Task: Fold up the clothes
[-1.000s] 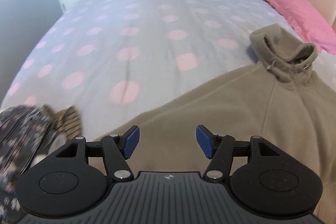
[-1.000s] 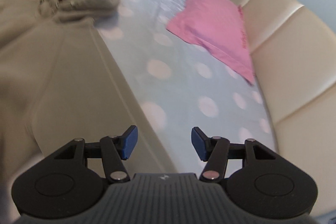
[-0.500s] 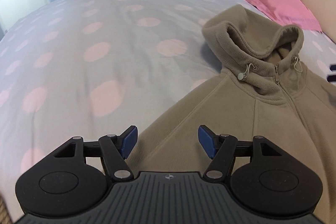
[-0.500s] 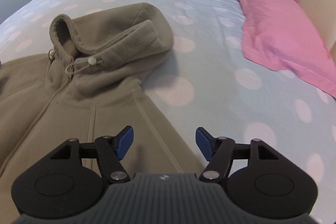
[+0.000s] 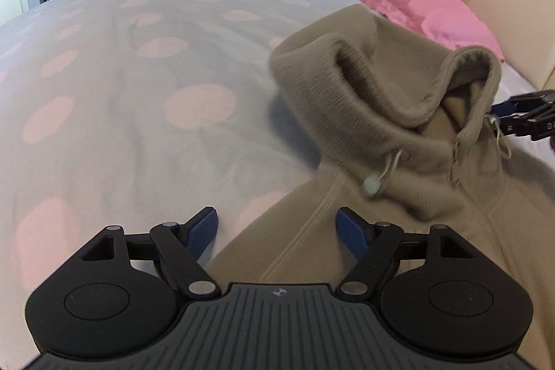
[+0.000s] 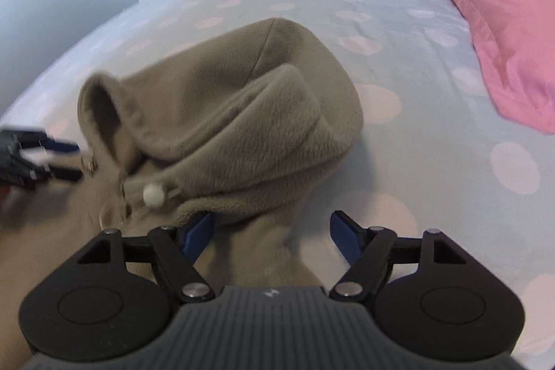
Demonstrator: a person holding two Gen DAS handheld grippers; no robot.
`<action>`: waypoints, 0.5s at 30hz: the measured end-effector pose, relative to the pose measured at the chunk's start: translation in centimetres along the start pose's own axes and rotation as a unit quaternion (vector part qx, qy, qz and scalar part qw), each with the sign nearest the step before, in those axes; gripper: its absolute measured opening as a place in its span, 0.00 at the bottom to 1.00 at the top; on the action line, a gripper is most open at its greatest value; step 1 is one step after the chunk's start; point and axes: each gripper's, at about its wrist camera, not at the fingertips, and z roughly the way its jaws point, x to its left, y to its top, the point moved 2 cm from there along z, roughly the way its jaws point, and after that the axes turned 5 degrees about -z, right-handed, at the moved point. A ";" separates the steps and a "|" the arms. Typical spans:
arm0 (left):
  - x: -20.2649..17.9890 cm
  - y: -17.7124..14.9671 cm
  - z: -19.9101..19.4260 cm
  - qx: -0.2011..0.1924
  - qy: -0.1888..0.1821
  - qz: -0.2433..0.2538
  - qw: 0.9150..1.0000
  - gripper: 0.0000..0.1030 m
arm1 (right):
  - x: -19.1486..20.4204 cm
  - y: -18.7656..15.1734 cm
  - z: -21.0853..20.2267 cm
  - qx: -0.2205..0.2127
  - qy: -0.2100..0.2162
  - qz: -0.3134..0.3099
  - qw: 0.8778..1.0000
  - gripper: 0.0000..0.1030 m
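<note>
Flanking one hoodie, two grippers' jaws agape

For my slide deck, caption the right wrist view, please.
Open right gripper at the shoulder of a tan fleece hoodie on a polka-dot bed, pink pillow beyond.

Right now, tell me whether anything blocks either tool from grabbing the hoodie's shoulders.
Nothing visible does. The left tool and the right tool are both open, each right over the beige hoodie near the base of its hood. Only polka-dot bedding lies around it; the pink pillow is well clear.
</note>
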 end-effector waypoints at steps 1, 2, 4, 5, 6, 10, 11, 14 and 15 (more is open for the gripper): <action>-0.4 0.3 0.4 -0.003 -0.012 -0.007 1.000 0.72 | -0.3 0.3 0.3 -0.001 0.011 0.020 1.000 0.74; -0.8 0.7 0.7 -0.006 -0.023 -0.014 1.000 0.72 | -0.5 0.4 0.6 0.003 0.019 0.037 0.999 0.74; -1.6 1.4 1.6 -0.009 -0.040 -0.023 0.999 0.72 | -0.9 0.2 1.4 0.022 0.020 0.057 0.998 0.74; -1.8 1.6 2.1 -0.010 -0.035 -0.031 0.999 0.72 | -1.1 0.1 1.8 0.029 0.020 0.067 0.997 0.74; -1.9 1.8 2.6 -0.011 -0.031 -0.038 0.999 0.72 | -1.2 -0.1 2.0 0.026 0.020 0.078 0.996 0.74; -1.9 1.9 3.9 -0.023 -0.030 -0.082 0.996 0.70 | -0.5 0.2 2.1 0.006 0.003 0.092 0.996 0.75; -2.2 1.8 4.1 -0.027 -0.032 -0.092 0.995 0.62 | -0.1 0.5 2.1 -0.001 -0.005 0.089 0.996 0.73; -2.9 1.8 4.3 -0.040 -0.025 -0.115 0.992 0.43 | 1.2 1.3 1.8 -0.022 -0.030 0.082 0.996 0.24; -3.1 1.8 4.3 -0.045 -0.014 -0.118 0.992 0.39 | 1.7 1.5 1.7 -0.028 -0.038 0.080 0.996 0.19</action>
